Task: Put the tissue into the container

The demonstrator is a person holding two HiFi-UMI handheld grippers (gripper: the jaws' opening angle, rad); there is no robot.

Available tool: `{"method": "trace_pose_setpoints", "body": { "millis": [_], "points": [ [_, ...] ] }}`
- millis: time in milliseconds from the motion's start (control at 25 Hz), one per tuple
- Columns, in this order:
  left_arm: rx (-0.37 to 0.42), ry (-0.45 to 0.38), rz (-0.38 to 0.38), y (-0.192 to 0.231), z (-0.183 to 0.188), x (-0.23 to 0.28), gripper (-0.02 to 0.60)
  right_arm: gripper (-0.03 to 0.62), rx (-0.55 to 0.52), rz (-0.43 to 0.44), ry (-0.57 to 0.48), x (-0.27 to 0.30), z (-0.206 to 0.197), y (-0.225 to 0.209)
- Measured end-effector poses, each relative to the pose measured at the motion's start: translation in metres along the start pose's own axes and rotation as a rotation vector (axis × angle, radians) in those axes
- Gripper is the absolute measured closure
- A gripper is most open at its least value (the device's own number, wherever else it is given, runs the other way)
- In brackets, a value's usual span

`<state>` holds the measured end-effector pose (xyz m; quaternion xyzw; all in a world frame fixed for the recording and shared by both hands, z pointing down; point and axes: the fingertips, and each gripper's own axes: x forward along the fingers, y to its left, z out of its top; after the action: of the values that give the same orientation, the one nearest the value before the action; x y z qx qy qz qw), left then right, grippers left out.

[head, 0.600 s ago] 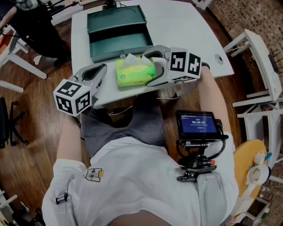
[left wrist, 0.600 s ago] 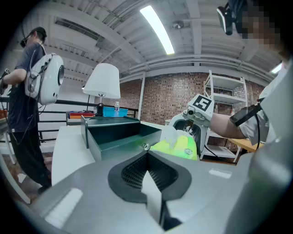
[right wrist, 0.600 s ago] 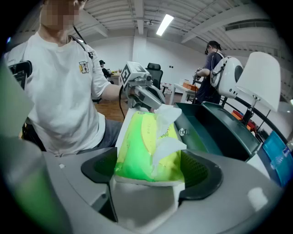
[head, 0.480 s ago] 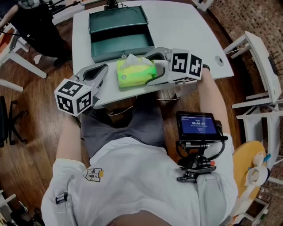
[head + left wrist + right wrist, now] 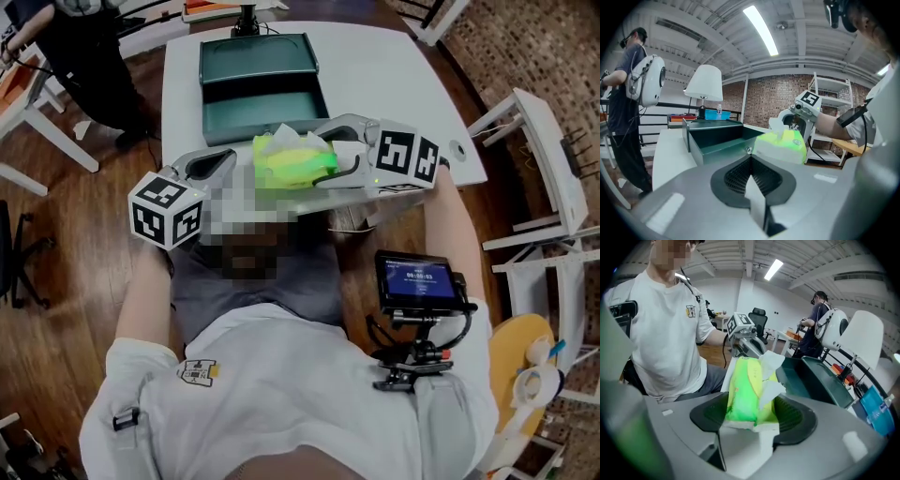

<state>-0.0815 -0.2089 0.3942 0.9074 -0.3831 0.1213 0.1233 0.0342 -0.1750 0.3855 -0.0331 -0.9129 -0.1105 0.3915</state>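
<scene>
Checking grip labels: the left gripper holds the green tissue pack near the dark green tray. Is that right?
No. It is the right gripper that holds the tissue pack near the tray, as the right gripper view shows. The left gripper is shut on nothing.

Head view dim, low contrast; white surface (image 5: 403,75) brightest. Gripper views: fisheye, black vignetted corners, ceiling strip light (image 5: 761,29) blown out, foreground soft.

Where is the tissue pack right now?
Head view, centre: the tissue pack is gripped in the right gripper over the table's near edge, just in front of the green container.
</scene>
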Motion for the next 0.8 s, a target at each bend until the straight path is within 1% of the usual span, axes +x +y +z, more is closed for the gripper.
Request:
{"method": "trace_pose_setpoints", "body": {
  "millis": [160,280,440,560,800],
  "points": [
    [-0.004,0.004,-0.001,-0.001,-0.004,-0.002,0.581,0.293,-0.038,-0.065,-0.045,-0.027,0.028,-0.021],
    [-0.001,0.001,-0.001,-0.002,-0.003,-0.001,0.581,0.293,-0.058,-0.146,-0.064,-0.044,0.045,-0.05],
    [-0.002,0.005,-0.005,-0.003,-0.005,0.001,0.581,0.293,-0.079,-0.22,-0.033,-0.046,0.047,-0.093],
    [-0.002,0.006,-0.006,-0.001,-0.005,0.001,0.581,0.293,-0.075,-0.225,-0.019,-0.035,0.045,-0.116],
    [-0.001,0.008,-0.017,0.01,-0.002,0.001,0.581,0.293,-0.028,-0.191,-0.014,-0.005,0.039,-0.143]
  ]
}}
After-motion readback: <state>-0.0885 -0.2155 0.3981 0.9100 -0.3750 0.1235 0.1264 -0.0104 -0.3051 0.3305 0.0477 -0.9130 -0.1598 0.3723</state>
